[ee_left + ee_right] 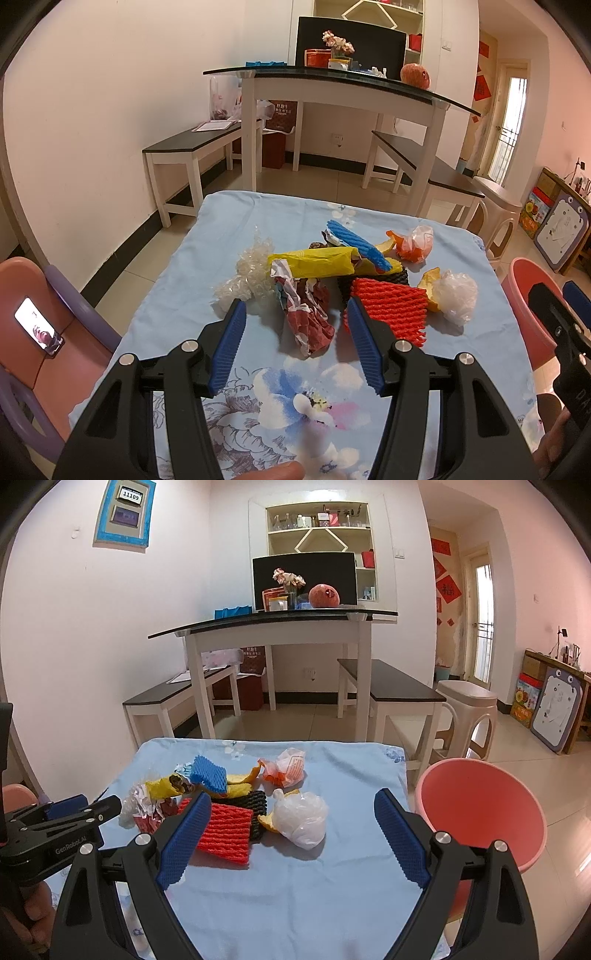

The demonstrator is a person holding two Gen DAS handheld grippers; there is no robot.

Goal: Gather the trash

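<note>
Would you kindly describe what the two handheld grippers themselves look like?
Both grippers, left and right, have black angular plastic frames with silver round bolts and blue ribbed finger pads. The left gripper's side carries white "GenRobot.AI" lettering. No cables or sleeves are visible.

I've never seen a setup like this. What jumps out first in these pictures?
A bright heap of trash sits mid-table on the flowered blue tablecloth: a red foam net, a blue foam net, a yellow wrapper and a crumpled clear plastic bag. Two open blue-padded jaws frame it from the near edge. A pink bucket waits off the table's right side.
</note>
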